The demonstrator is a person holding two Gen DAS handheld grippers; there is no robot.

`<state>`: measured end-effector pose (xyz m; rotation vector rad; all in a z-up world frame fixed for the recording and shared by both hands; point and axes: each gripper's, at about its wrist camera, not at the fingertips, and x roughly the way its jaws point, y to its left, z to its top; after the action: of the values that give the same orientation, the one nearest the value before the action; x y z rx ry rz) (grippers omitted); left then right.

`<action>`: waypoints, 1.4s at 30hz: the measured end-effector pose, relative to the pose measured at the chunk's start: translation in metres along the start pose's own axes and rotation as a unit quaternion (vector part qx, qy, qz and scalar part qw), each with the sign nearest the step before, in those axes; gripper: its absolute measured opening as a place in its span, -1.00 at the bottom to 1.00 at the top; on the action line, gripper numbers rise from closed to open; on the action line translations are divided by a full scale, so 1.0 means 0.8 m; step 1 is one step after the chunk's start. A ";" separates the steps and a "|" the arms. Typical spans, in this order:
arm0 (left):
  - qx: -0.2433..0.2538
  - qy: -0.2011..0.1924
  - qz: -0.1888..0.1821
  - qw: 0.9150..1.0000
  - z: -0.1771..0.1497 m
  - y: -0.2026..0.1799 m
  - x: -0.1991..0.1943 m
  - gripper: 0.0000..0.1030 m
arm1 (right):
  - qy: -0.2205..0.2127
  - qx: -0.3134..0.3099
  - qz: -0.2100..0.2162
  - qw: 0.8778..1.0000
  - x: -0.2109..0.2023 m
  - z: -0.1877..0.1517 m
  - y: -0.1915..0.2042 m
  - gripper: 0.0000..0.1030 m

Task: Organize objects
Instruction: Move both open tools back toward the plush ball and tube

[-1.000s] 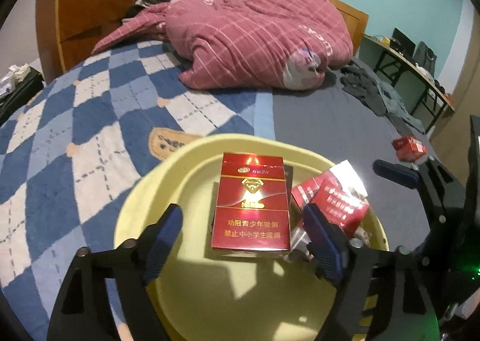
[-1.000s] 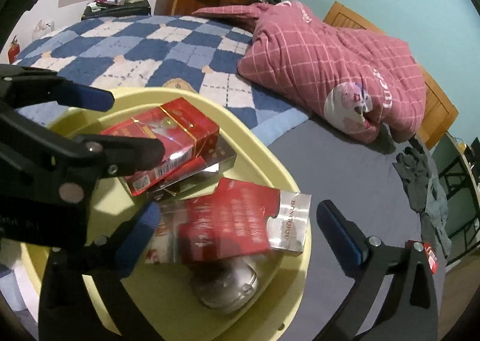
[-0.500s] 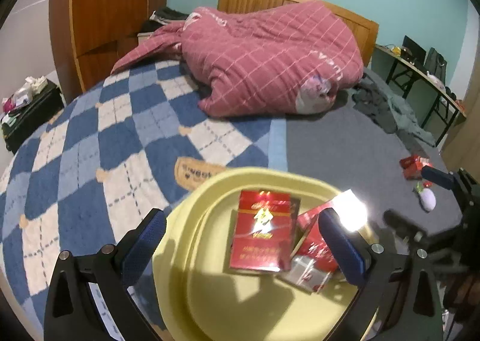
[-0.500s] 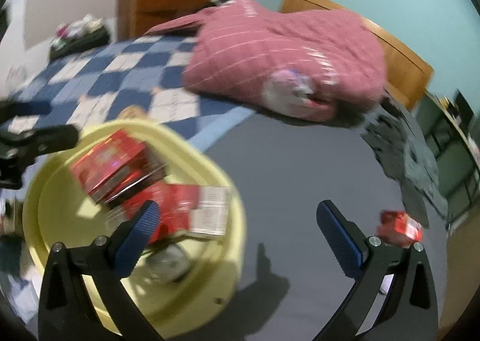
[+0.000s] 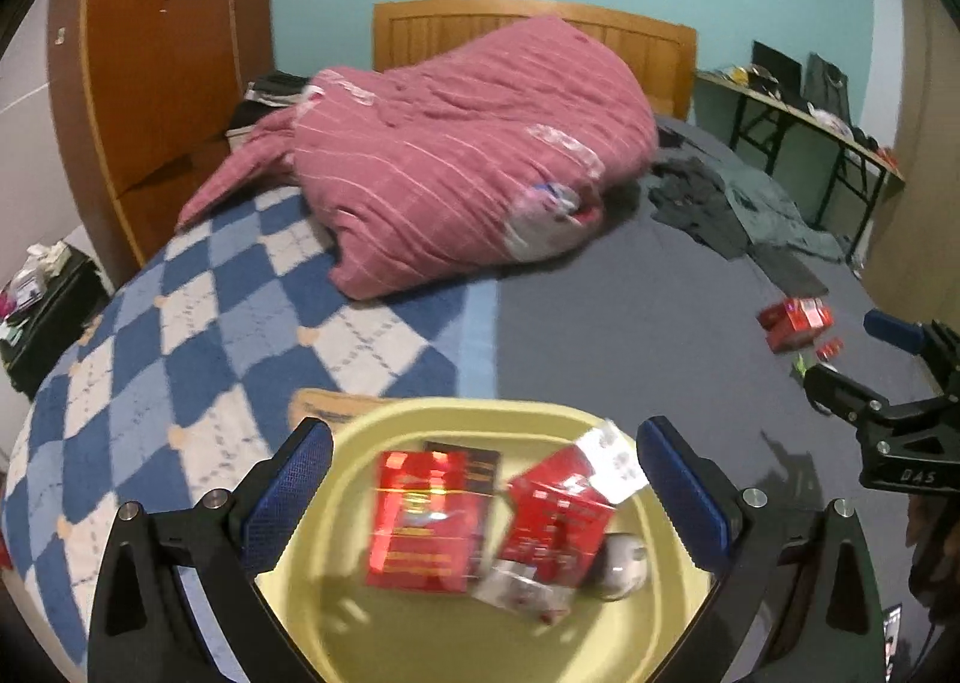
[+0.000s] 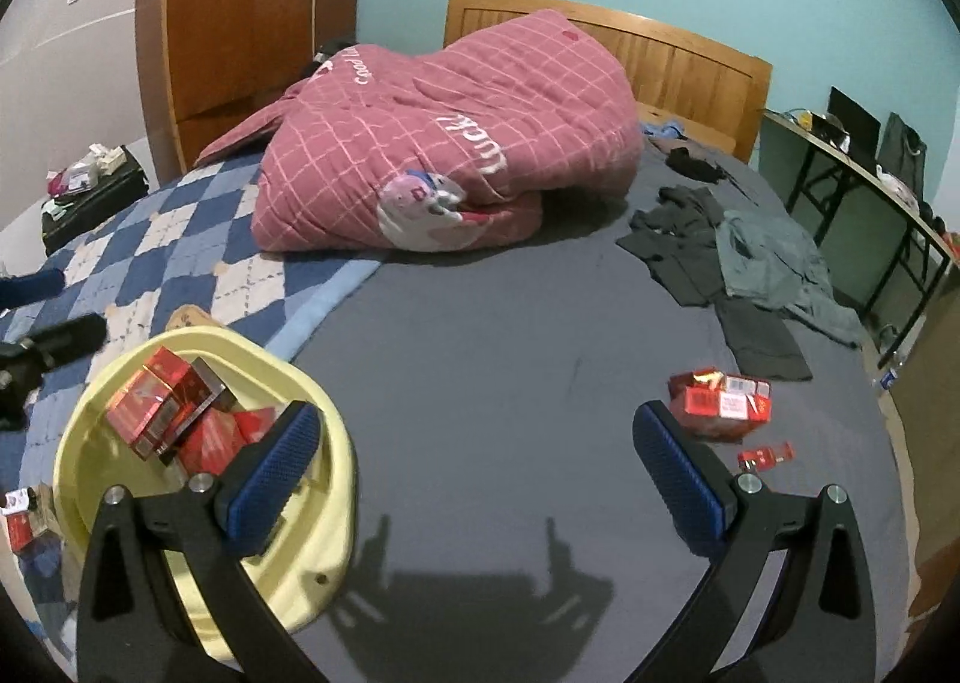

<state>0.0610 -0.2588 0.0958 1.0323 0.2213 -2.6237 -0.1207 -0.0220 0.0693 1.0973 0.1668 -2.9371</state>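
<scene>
From the left wrist we look down closely on the yellow basin (image 5: 543,419), headboard (image 5: 420,26) at 12 o'clock. From the right wrist we face likewise, higher, basin (image 6: 336,509) at 8 o'clock. We share bed and pink quilt (image 6: 456,143).

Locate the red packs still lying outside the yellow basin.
In the right wrist view, the red packs lie on the grey sheet, just beyond the open right gripper, far from the yellow basin.

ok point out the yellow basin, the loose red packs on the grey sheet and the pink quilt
yellow basin (image 6: 336,509): right wrist view, near rim
loose red packs (image 6: 720,404): right wrist view, front face
pink quilt (image 6: 456,143): right wrist view, top
</scene>
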 end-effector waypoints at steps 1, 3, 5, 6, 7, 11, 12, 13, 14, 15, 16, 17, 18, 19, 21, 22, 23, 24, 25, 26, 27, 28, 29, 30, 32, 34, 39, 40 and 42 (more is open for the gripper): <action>0.001 0.003 -0.003 1.000 0.000 -0.008 0.004 0.99 | 0.001 0.001 -0.001 1.000 -0.001 -0.005 -0.005 1.00; 0.003 0.011 -0.015 1.000 -0.002 -0.031 0.017 0.99 | 0.008 0.003 -0.006 1.000 0.001 -0.018 -0.022 1.00; 0.006 0.019 -0.025 0.999 -0.003 -0.053 0.031 0.99 | 0.012 0.008 -0.014 1.000 0.003 -0.028 -0.040 1.00; 0.007 0.022 -0.028 0.999 -0.002 -0.060 0.037 0.99 | 0.015 0.012 -0.018 1.000 0.004 -0.034 -0.050 1.00; 0.009 0.027 -0.034 0.999 -0.004 -0.071 0.044 0.99 | 0.019 0.019 -0.022 0.999 0.005 -0.041 -0.064 1.00; 0.025 0.044 -0.053 0.997 -0.011 -0.123 0.073 0.99 | 0.034 0.047 -0.040 0.997 0.007 -0.072 -0.122 1.00; 0.030 0.047 -0.057 0.997 -0.013 -0.134 0.080 0.99 | 0.037 0.054 -0.045 0.997 0.008 -0.079 -0.136 1.00; 0.035 0.051 -0.061 0.996 -0.014 -0.145 0.087 0.99 | 0.042 0.063 -0.052 0.996 0.008 -0.087 -0.156 1.00; 0.044 0.055 -0.066 0.995 -0.016 -0.161 0.095 0.99 | 0.044 0.069 -0.056 0.995 0.007 -0.093 -0.169 1.00; 0.049 0.057 -0.069 0.995 -0.017 -0.170 0.103 0.99 | 0.044 0.076 -0.059 0.994 0.007 -0.098 -0.183 1.00; 0.054 0.060 -0.073 0.994 -0.018 -0.183 0.109 0.99 | 0.043 0.086 -0.061 0.993 0.004 -0.105 -0.204 1.00; 0.059 0.063 -0.079 0.993 -0.020 -0.198 0.117 0.99 | 0.043 0.092 -0.064 0.993 0.003 -0.109 -0.216 1.00; 0.064 0.067 -0.085 0.992 -0.021 -0.212 0.125 0.99 | 0.044 0.098 -0.068 0.992 0.000 -0.113 -0.230 1.00; 0.067 0.069 -0.088 0.991 -0.023 -0.223 0.129 0.99 | 0.045 0.104 -0.073 0.991 -0.002 -0.116 -0.245 1.00; 0.083 0.079 -0.100 0.988 -0.027 -0.250 0.144 0.99 | 0.045 0.114 -0.082 0.989 -0.006 -0.122 -0.271 1.00; 0.094 0.081 -0.105 0.987 -0.029 -0.268 0.150 0.99 | 0.045 0.117 -0.086 0.988 -0.008 -0.125 -0.284 1.00; 0.101 0.083 -0.111 0.985 -0.029 -0.282 0.155 0.99 | 0.044 0.122 -0.089 0.988 -0.010 -0.128 -0.296 1.00; 0.106 0.083 -0.117 0.984 -0.028 -0.294 0.159 0.99 | 0.042 0.126 -0.093 0.987 -0.012 -0.131 -0.307 1.00; 0.110 0.083 -0.122 0.983 -0.026 -0.303 0.164 0.99 | 0.042 0.133 -0.096 0.986 -0.012 -0.134 -0.320 1.00; 0.117 0.080 -0.131 0.981 -0.023 -0.316 0.167 0.99 | 0.043 0.137 -0.098 0.985 -0.012 -0.136 -0.329 1.00; 0.122 0.075 -0.140 0.980 -0.020 -0.326 0.168 0.99 | 0.044 0.141 -0.100 0.984 -0.010 -0.138 -0.336 1.00; 0.127 0.070 -0.148 0.978 -0.017 -0.333 0.168 0.99 | 0.046 0.145 -0.102 0.983 -0.008 -0.140 -0.344 1.00; 0.134 0.064 -0.162 0.976 -0.013 -0.342 0.170 0.99 | 0.047 0.147 -0.103 0.983 -0.005 -0.142 -0.353 1.00; 0.140 0.060 -0.172 0.973 -0.011 -0.350 0.175 0.99 | 0.046 0.147 -0.102 0.983 -0.002 -0.143 -0.359 1.00; 0.150 0.055 -0.183 0.970 -0.010 -0.363 0.184 0.99 | 0.038 0.141 -0.097 0.985 0.005 -0.144 -0.366 1.00; 0.157 0.056 -0.194 0.967 -0.012 -0.368 0.196 0.99 | 0.036 0.136 -0.086 0.986 0.016 -0.144 -0.372 1.00; 0.165 0.082 -0.206 0.961 -0.033 -0.382 0.236 0.99 | 0.044 0.117 -0.049 0.991 0.059 -0.139 -0.373 1.00; 0.157 0.088 -0.210 0.961 -0.036 -0.380 0.242 0.99 | 0.042 0.108 -0.042 0.992 0.068 -0.137 -0.370 1.00; 0.149 0.094 -0.216 0.960 -0.042 -0.373 0.248 0.99 | 0.042 0.099 -0.031 0.994 0.087 -0.134 -0.365 1.00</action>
<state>-0.1572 -0.0157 -0.0559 1.4820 0.1024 -3.0134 -0.1145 0.2814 -0.0273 1.2622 -0.0951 -3.0170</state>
